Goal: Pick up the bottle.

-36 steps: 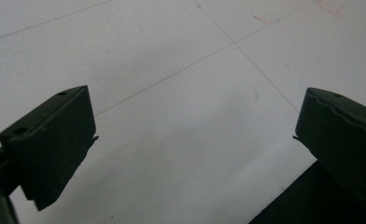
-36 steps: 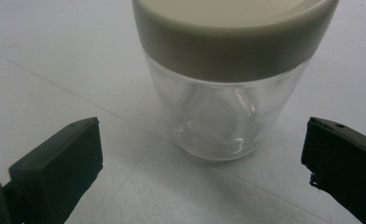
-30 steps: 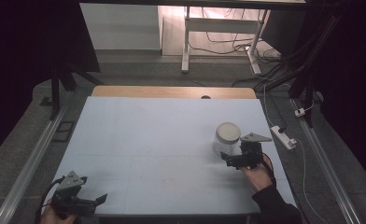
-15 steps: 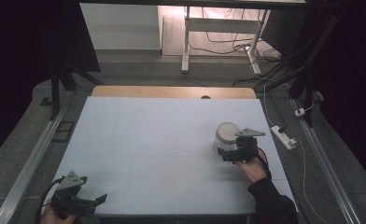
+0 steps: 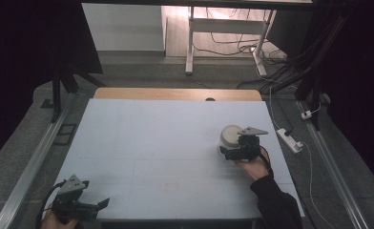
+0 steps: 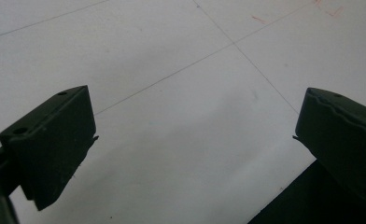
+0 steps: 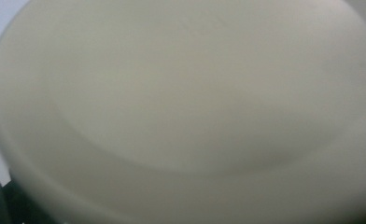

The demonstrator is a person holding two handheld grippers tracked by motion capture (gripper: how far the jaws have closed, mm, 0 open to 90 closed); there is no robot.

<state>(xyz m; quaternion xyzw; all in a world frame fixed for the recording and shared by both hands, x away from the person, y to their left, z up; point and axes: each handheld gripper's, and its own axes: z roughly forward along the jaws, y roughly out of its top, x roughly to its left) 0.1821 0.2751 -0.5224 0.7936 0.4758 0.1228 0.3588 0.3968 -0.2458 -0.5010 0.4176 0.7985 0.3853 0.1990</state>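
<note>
A: Where does the white bowl [image 5: 230,135] sit?

B: On the right half of the pale counter [image 5: 151,143], toward the right edge. The right tool [image 5: 236,151] is right against its near side, and the tool's body and grey plate cover part of the bowl in the high view.

A: Is that tool clamped on it?

B: One cannot tell. In the right gripper view the bowl [image 7: 186,107] is so close that it is a cream blur, cut off at the edges (a scrap of dark tool shows at the bottom left corner). The jaws themselves are hidden.

A: And the left tool [image 5: 87,207]?

B: Down at the near left corner of the counter, well apart from the bowl. In the left gripper view its jaws stand wide apart over bare counter [image 6: 172,70], holding nothing. The person's hand beneath it is cut off by the bottom edge of the high view.
</note>
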